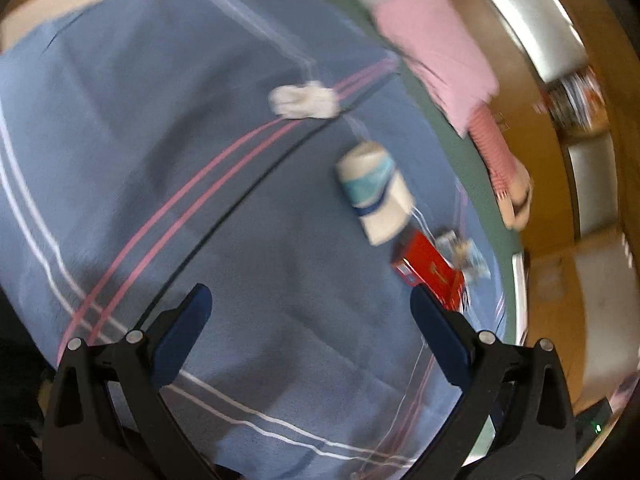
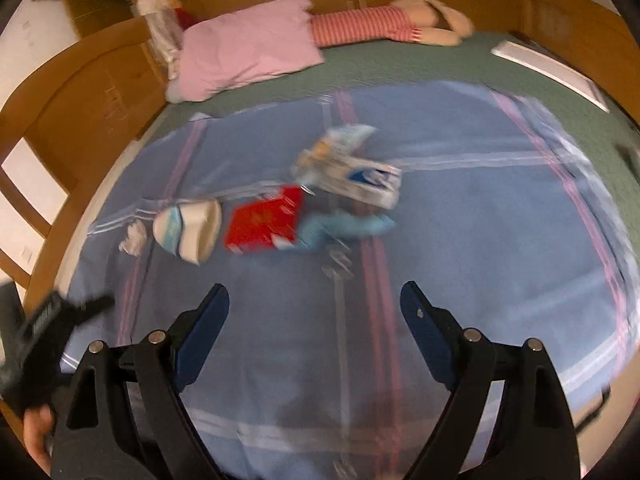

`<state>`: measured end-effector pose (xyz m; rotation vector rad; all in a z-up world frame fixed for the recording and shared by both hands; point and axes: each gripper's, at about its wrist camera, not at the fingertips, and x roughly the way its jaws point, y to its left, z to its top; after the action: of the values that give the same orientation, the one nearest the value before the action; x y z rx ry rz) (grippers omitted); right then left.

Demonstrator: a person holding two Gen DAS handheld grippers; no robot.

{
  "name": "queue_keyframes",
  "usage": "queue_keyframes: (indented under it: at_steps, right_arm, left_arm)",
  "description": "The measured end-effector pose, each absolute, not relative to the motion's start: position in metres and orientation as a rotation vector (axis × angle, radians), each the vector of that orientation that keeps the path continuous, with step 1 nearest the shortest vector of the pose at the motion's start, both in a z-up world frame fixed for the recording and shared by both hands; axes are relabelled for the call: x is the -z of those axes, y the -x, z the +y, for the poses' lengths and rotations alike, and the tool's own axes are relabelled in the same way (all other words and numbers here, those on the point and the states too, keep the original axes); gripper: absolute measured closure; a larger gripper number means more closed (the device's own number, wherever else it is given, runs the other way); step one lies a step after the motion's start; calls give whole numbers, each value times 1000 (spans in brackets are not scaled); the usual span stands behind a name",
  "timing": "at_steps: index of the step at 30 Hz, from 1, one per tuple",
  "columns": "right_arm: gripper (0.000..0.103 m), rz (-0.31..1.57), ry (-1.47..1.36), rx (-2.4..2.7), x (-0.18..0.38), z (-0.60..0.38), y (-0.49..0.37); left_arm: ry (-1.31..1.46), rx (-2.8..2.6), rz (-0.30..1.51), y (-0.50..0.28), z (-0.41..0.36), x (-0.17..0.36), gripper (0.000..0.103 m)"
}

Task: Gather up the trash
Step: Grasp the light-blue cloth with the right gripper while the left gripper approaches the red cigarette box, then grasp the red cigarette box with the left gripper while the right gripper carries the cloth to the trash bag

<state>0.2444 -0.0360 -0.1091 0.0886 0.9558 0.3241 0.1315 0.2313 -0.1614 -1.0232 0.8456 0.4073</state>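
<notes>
Trash, all uncollected: on the blue striped blanket (image 2: 460, 208) of the bed lie a crumpled tissue (image 2: 134, 236), a paper cup (image 2: 190, 228) tipped on its side, a red packet (image 2: 262, 222), a light-blue scrap (image 2: 344, 226) and a white printed wrapper (image 2: 352, 172), clustered from 9 to 12 o'clock ahead of my right tool (image 2: 314, 310). That tool is released, jaws wide, nothing between them. My left tool (image 1: 310, 312) is likewise spread and empty, the cup (image 1: 374, 196) lying toward 1 o'clock of it. No piece is gripped, so the whole job appears to remain. No bin or bag is in view. Motion blur smears the wrapper's print; I cannot tell whether the scraps overlap. A pink pillow (image 2: 248, 46) lies beyond, near the headboard.
</notes>
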Motion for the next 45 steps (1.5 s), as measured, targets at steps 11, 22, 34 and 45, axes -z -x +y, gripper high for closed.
queue_keyframes:
  at_steps: [11, 22, 34, 45]
  right_arm:
    - [38, 1115, -132, -229, 179, 16, -367]
    - [79, 1180, -3, -593, 170, 16, -268]
    - [26, 1027, 172, -473, 147, 19, -269]
    - [76, 1169, 89, -384, 195, -5, -285]
  left_arm:
    - [932, -424, 785, -133, 224, 146, 4]
    - [968, -430, 804, -134, 224, 153, 4]
    - [949, -441, 813, -135, 220, 152, 4]
    - [629, -307, 946, -162, 175, 142, 4]
